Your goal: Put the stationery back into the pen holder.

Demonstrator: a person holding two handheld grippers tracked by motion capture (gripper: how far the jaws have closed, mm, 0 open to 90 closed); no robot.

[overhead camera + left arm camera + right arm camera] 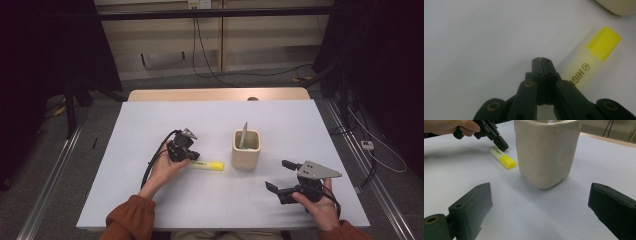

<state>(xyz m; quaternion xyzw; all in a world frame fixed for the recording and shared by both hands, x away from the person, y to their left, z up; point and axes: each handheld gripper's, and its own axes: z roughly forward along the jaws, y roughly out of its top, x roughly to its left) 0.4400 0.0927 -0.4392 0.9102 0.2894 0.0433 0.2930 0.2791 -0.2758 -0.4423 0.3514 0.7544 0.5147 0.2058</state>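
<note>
Left gripper [192, 157] clenched empty, tips just beside the highlighter [207, 165]; right gripper [280, 175] released, held level facing the cup [246, 149]; pale surface [150, 200], dark room

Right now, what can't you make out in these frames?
- Highlighter: left gripper view, its near end is covered by the closed jaws of the left gripper; the printed word is cut short.
- Cup: right gripper view, the rim runs off the top edge and the contents are hidden by its wall. Left gripper view, just a corner at the top edge.
- Grey item in the cup: high view, too small to identify.
- Right gripper: its jaws stand wide apart, tips cropped.
</note>
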